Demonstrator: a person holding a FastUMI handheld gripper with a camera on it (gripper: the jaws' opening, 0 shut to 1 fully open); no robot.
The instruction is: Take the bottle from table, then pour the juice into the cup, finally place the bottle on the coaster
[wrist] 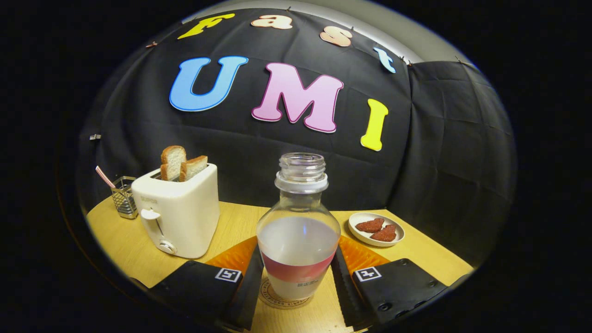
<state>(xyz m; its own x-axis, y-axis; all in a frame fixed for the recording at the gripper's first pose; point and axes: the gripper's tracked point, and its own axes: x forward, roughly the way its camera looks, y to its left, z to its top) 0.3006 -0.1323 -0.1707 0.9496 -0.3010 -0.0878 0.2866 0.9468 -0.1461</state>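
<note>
Wooden tabletop (416,252): white toaster (178,215) near left edge, two toast slices (181,165) upright in its slots; wire holder (124,196) with striped straw behind it. Gripper (296,273) fingers flank uncapped bottle (298,231), upright, part-full of cloudy juice, seated on round coaster (273,296); contact with the bottle's sides unclear, grip state undetermined. Small plate (375,228) with two red pieces toward right edge

The bottle (298,231) stands upright and uncapped on the coaster (277,296), between the tool (296,277) fingers, which flank it closely; contact cannot be confirmed. On the counter (231,222), a toaster (178,215) holding bread stands beyond-left; a plate (375,228) sits beyond-right, near the far edge.
</note>
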